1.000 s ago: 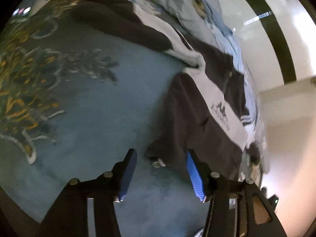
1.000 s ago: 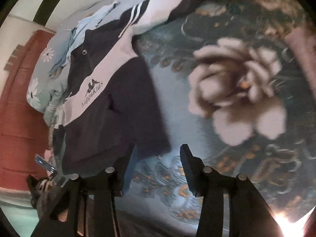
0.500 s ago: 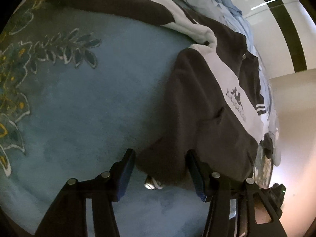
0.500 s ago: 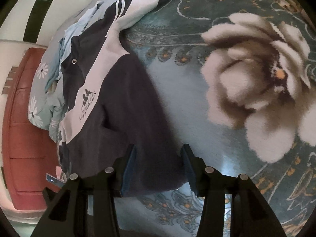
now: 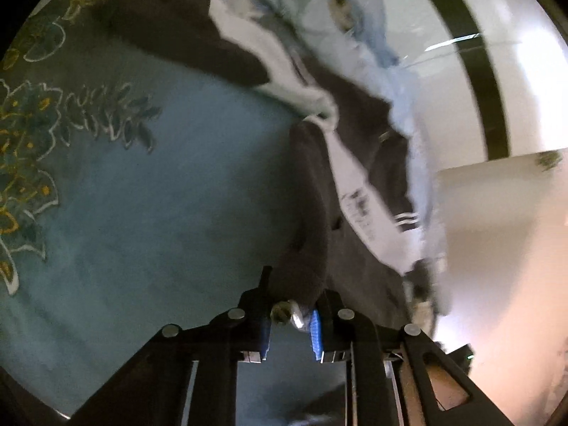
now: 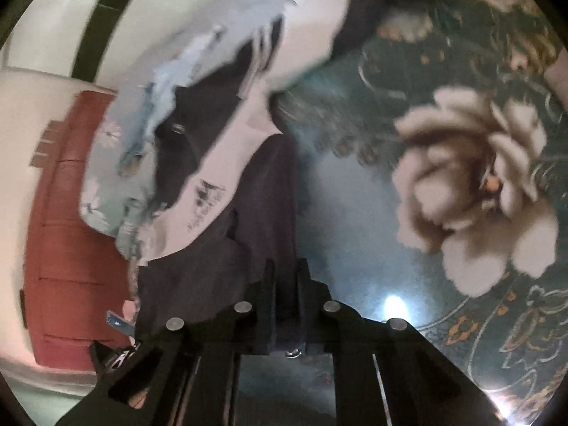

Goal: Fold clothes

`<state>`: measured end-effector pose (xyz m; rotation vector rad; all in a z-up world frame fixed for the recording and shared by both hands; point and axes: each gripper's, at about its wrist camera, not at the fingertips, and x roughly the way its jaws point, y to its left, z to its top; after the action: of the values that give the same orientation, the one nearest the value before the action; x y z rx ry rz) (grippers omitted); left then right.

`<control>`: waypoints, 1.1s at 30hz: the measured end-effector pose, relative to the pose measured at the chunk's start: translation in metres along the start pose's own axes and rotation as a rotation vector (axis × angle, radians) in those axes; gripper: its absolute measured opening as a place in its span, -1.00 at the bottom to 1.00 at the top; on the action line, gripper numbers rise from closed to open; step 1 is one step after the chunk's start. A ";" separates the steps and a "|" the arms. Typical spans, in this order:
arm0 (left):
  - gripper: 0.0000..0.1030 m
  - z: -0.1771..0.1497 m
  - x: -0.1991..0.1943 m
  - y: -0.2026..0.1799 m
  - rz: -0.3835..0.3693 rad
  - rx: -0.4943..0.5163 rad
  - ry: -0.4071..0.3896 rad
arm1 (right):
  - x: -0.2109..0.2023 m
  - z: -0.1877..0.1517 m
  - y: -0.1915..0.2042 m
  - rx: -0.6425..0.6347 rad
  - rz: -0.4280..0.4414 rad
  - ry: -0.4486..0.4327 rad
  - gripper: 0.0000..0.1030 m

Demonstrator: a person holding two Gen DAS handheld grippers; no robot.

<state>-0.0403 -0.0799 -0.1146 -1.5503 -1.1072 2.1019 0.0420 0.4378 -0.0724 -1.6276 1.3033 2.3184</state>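
A dark jacket [image 5: 358, 266] with a white chest band and printed logo lies on a blue floral blanket [image 5: 159, 213]. My left gripper [image 5: 293, 291] is shut on the jacket's bottom hem corner, with a metal zipper end [image 5: 284, 314] showing between the fingers. In the right wrist view the same jacket [image 6: 213, 277] hangs from my right gripper [image 6: 285, 277], which is shut on the other hem corner. The hem is lifted off the blanket; the collar end still rests near the bedding.
Pale blue flowered bedding [image 6: 106, 191] is bunched behind the jacket. A large cream flower pattern [image 6: 472, 191] covers the blanket [image 6: 348, 220] on the right. A red wooden cabinet [image 6: 67, 248] stands at left, and a white wall with a dark stripe [image 5: 479, 81] beyond.
Both grippers moved onto the jacket's bottom hem, closed on its corners, and lifted it; the jacket now hangs stretched and the views are motion-blurred.
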 end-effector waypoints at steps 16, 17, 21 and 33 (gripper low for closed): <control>-0.47 -0.009 0.032 0.050 0.124 -0.072 0.092 | 0.027 -0.005 -0.019 0.018 -0.175 0.073 -0.78; -0.46 -0.007 0.029 0.051 0.110 -0.074 0.088 | 0.028 -0.005 -0.018 0.024 -0.170 0.077 -0.77; -0.28 -0.002 0.015 0.055 0.054 -0.084 0.073 | 0.015 -0.002 -0.019 0.040 -0.142 0.057 -0.26; 0.15 0.093 -0.049 0.119 0.040 -0.350 -0.229 | 0.010 0.036 0.092 0.005 -0.098 -0.200 0.16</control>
<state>-0.0834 -0.2268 -0.1569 -1.5088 -1.6097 2.2464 -0.0320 0.3961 -0.0203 -1.3810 1.1605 2.3455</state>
